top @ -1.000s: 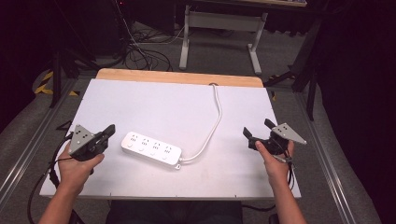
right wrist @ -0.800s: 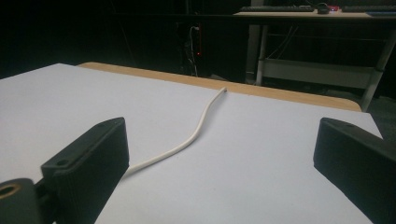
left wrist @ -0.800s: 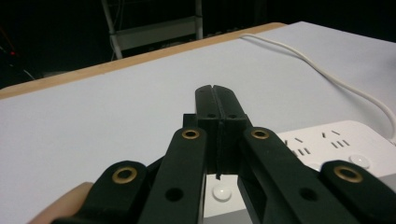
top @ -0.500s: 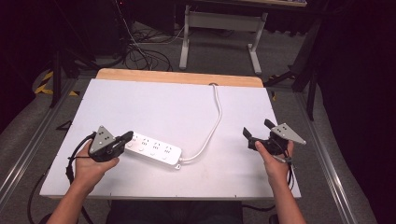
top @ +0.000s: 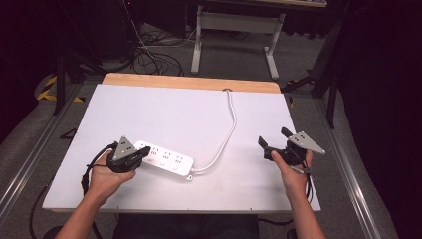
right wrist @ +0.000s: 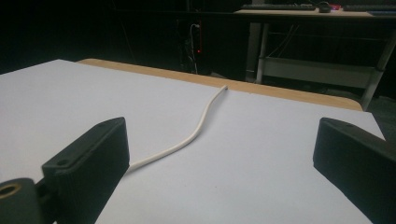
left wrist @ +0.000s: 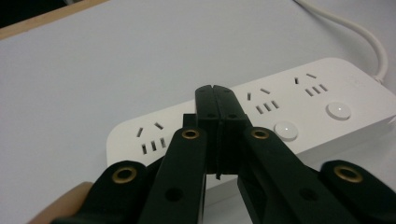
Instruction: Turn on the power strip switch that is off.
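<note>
L gripper (left wrist: 217,100) pressed together over power strip (top: 164,160), lower left.
Button press judged next; R gripper (top: 272,147) held apart, lower right.

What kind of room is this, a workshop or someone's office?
Probably a lab or workshop set up for recording. A white table holds just a power strip, cables lie loose on the grey floor, and a desk frame stands behind in the dark.

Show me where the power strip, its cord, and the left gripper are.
power strip (top: 166,162), high view, middle of its white top face.
cord (top: 228,130), high view, mid-run on the table.
left gripper (left wrist: 216,100), left gripper view, tips of its closed jaws.
</note>
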Action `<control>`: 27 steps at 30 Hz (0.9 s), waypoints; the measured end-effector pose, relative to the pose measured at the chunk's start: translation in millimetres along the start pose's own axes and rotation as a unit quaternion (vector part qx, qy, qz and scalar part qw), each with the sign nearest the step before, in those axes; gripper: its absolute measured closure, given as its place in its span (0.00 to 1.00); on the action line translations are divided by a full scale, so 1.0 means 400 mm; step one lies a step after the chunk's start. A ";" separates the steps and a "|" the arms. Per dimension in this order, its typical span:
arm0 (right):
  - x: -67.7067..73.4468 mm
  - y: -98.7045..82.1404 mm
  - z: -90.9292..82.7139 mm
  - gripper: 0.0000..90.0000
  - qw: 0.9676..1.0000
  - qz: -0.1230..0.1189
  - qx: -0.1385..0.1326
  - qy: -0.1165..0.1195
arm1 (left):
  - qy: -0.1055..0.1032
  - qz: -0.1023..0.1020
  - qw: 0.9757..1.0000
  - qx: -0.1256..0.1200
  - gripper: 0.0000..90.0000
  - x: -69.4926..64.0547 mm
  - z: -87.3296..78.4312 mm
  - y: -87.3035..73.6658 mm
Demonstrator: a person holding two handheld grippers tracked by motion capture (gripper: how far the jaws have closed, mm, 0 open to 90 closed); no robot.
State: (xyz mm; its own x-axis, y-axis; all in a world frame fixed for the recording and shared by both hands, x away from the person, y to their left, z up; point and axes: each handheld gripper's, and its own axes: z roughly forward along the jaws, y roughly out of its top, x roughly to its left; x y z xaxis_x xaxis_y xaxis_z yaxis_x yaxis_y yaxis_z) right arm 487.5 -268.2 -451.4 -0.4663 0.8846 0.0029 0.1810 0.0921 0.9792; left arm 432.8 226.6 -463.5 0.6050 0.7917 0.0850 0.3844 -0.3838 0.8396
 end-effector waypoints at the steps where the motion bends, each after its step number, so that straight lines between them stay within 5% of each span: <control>1: 0.000 0.000 0.000 0.05 1.000 -0.002 0.001 0.000 | 0.000 0.000 1.000 0.000 1.00 0.000 0.000 0.000; 10: 0.000 0.000 -0.001 0.05 1.000 -0.001 -0.001 -0.001 | -0.006 0.011 0.999 0.041 1.00 -0.013 0.023 -0.008; 27: 0.000 0.001 -0.003 0.05 1.000 -0.002 -0.001 -0.004 | -0.008 -0.006 0.999 0.047 1.00 -0.006 0.028 -0.009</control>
State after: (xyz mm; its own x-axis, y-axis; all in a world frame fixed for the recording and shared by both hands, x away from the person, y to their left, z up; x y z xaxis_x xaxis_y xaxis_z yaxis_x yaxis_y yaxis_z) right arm 486.4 -268.8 -450.7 -0.4607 0.8875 -0.0018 0.1775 0.0941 0.9796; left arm 437.9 220.8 -472.8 0.6117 0.7884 0.0660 0.4550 -0.4188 0.7859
